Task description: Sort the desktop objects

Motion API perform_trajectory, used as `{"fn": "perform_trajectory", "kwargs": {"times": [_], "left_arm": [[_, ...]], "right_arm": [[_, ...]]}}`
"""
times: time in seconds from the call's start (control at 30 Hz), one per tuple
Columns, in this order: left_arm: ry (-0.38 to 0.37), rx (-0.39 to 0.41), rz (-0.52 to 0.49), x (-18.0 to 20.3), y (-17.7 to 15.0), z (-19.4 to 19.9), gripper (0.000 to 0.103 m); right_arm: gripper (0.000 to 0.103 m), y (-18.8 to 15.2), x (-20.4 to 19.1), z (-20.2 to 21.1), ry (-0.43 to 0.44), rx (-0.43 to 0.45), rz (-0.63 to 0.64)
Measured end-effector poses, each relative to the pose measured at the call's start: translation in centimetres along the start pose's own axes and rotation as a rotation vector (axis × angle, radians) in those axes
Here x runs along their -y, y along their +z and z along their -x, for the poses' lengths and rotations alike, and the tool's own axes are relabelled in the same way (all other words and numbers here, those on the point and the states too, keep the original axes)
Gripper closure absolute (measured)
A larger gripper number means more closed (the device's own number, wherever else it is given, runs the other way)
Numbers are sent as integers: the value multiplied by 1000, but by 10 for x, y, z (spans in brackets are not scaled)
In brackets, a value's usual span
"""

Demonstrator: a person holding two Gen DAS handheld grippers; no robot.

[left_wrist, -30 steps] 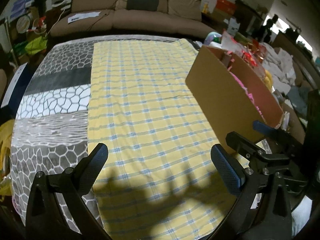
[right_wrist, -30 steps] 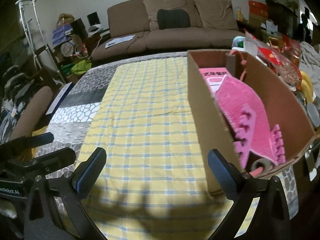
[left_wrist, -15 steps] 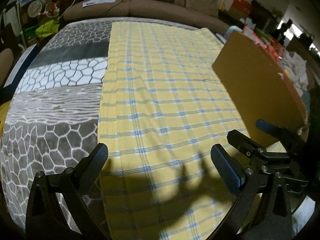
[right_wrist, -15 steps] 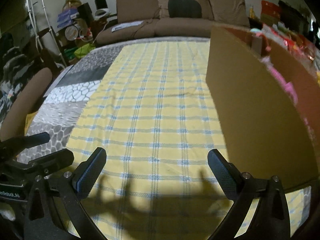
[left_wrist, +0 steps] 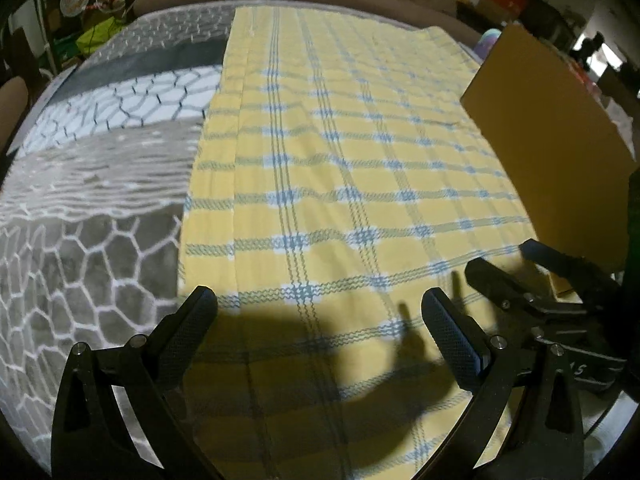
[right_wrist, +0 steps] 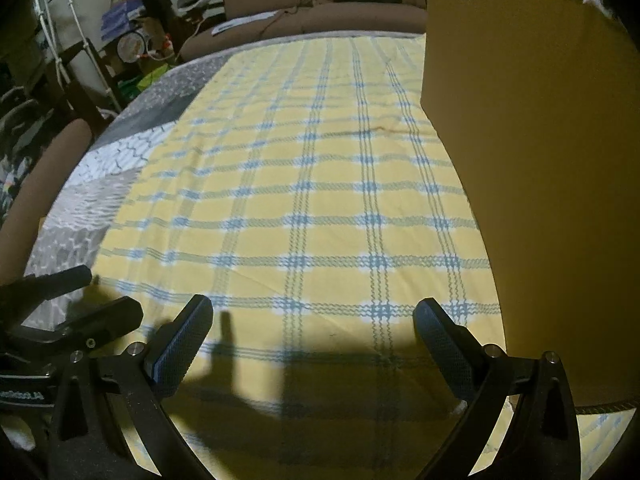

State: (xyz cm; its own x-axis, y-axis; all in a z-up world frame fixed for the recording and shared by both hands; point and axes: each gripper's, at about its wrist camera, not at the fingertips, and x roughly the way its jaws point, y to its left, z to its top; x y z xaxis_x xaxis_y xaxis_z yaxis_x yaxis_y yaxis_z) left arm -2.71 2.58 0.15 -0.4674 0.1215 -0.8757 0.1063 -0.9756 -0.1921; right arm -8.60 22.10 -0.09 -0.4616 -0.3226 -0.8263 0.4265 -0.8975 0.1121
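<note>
Left gripper: fingers spread wide, nothing between them, low over the yellow checked cloth. Right gripper: same, fingers parted and empty, with the cardboard box just beside its right finger. Each wrist view catches the other gripper at its edge, so the 2 sit side by side at the near end of the cloth.

Landmark is the box. The cloth runs to its left, bare as far as both views show. Left of the cloth lies a grey patterned blanket. Beyond the box's far end, a brown sofa. Clutter stands well left of the box, off the desk.

Only the box's outer wall shows; its contents are hidden from both cameras. No loose desktop object is visible on the cloth.

Judgement: sorting looks finished or between items. To do this step well, lift both grippers high enough to see over the box wall, confirm the cloth is bare, and keep the right finger off the cardboard so the box is not nudged.
</note>
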Motion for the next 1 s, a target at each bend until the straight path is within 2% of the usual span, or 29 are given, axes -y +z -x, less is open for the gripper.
{"fn": "perform_trajectory", "kwargs": {"times": [0.2, 0.33, 0.63, 1.0], "left_arm": [[28, 41, -35, 6, -1, -6, 0], [35, 63, -20, 3, 0, -7, 0], [85, 151, -71, 7, -9, -10, 0], [94, 146, -89, 7, -8, -11, 0]], "right_arm": [[0, -3, 7, -6, -4, 8, 11], [1, -4, 9, -6, -4, 16, 15], [1, -9, 3, -11, -78, 40, 72], [0, -9, 2, -11, -93, 46, 72]]}}
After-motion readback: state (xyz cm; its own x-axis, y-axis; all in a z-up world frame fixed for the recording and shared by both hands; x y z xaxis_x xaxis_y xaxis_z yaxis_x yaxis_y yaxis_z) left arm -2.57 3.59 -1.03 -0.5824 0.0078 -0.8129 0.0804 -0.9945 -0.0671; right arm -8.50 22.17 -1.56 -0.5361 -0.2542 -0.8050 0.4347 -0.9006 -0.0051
